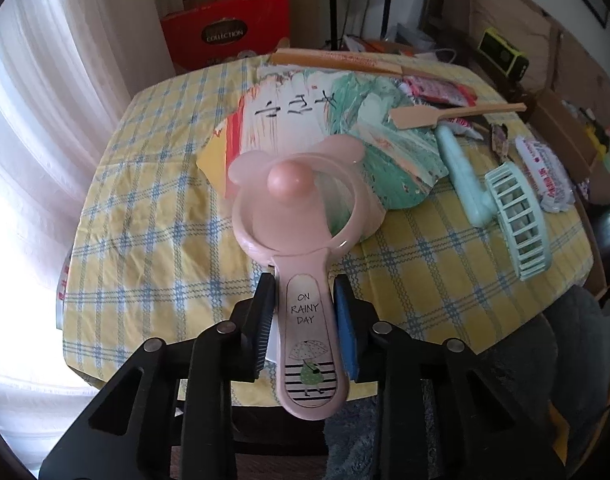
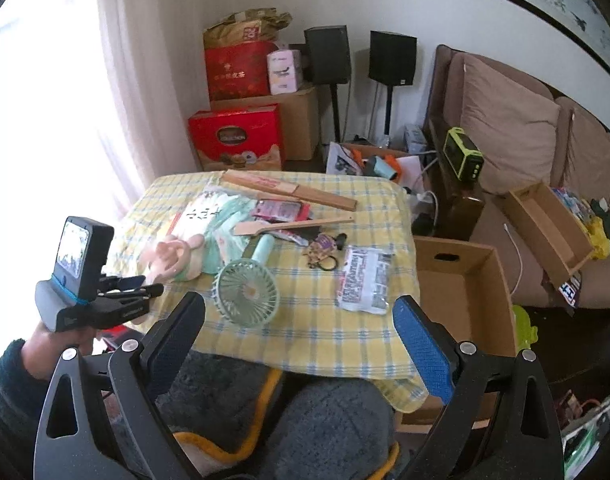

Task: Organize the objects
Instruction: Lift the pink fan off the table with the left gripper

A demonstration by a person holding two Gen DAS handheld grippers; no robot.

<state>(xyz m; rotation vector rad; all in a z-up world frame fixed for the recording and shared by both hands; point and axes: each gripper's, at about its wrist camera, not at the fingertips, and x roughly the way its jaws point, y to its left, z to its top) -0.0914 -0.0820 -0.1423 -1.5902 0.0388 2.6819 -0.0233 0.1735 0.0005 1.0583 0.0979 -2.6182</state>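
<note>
My left gripper is shut on the handle of a pink hand-held fan printed "ON RAINY DAY". It holds the fan just above the near left part of the yellow checked table. In the right wrist view the same gripper and the pink fan show at the left, with a hand under them. My right gripper stands open with nothing between its fingers, near the table's front edge. Just beyond it lies a mint green fan.
On the table lie an open painted paper fan, a wooden spatula, a folded wooden fan, a white snack packet, red packets and a keychain. An open cardboard box stands right of the table, with a sofa behind it.
</note>
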